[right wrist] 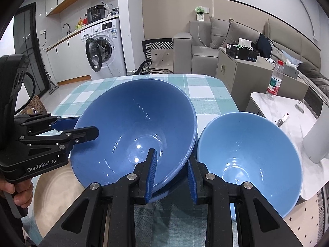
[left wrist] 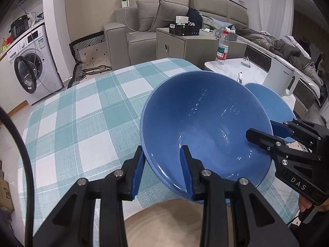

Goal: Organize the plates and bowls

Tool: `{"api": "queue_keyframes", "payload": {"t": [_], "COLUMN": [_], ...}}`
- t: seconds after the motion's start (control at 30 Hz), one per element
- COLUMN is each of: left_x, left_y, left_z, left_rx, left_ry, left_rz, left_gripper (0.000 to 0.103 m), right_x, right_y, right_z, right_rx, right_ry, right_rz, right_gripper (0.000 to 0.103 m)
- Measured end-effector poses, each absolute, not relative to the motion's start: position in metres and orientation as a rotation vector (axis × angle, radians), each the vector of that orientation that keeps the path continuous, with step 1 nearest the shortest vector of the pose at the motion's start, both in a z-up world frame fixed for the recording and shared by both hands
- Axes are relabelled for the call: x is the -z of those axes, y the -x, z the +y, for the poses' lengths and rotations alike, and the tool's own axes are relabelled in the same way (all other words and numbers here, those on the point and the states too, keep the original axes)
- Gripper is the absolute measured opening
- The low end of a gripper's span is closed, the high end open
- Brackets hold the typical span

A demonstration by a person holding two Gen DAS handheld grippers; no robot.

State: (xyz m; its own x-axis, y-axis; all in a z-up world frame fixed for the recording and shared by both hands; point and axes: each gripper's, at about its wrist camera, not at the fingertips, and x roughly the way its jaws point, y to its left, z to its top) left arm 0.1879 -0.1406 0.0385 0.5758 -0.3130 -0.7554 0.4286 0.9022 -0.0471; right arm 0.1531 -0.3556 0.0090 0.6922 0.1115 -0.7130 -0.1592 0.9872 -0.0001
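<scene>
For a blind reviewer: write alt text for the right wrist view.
Both grippers, right gripper and left gripper, straddle the rim of a large dark blue ceramic bowl on a teal checked tablecloth; a smaller light blue bowl sits beside it.

Beige plate (left wrist: 164,222): mostly hidden behind the left gripper (left wrist: 164,173) and cut off by the frame's bottom edge. Light blue bowl (left wrist: 267,103): largely covered by the dark blue bowl (left wrist: 205,123). Water bottle (right wrist: 274,80) label print too small to read.

Large bowl (right wrist: 133,131): you see deep blue.
Small bowl (right wrist: 248,156): lighter blue.
Tablecloth (left wrist: 82,111): teal-and-white check.
Plate (left wrist: 164,224): beige.
</scene>
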Motion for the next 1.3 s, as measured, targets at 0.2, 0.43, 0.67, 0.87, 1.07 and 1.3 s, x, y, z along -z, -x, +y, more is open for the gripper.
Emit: {"api": "queue_keyframes", "payload": {"t": [0.2,0.43,0.67,0.87,1.07,1.3], "left_x": [-0.036,-0.031,-0.031,-0.033,-0.043,-0.056], "left_y": [-0.189,-0.187,-0.186,-0.184,-0.179,-0.175], "left_z": [-0.140,-0.142,-0.142,-0.141,-0.139,-0.140], "left_rx": [0.439,0.442,0.441,0.443,0.456,0.482], "left_ry": [-0.149,-0.161,-0.161,-0.159,-0.144,-0.104], "left_rz": [0.861,0.874,0.876,0.875,0.861,0.855], "left_gripper": [0.033,0.033,0.035,0.036,0.049,0.060], "right_x": [-0.009,-0.007,-0.007,-0.011,-0.025,-0.049], "right_y": [-0.151,-0.150,-0.149,-0.149,-0.143,-0.131], "right_z": [-0.351,-0.349,-0.347,-0.356,-0.365,-0.385], "right_rx": [-0.144,-0.139,-0.146,-0.178,-0.182,-0.191], "right_ry": [0.087,0.102,0.125,0.079,0.050,-0.027], "right_rz": [0.784,0.781,0.781,0.787,0.741,0.679], "right_gripper": [0.033,0.037,0.045,0.050,0.061,0.082]}}
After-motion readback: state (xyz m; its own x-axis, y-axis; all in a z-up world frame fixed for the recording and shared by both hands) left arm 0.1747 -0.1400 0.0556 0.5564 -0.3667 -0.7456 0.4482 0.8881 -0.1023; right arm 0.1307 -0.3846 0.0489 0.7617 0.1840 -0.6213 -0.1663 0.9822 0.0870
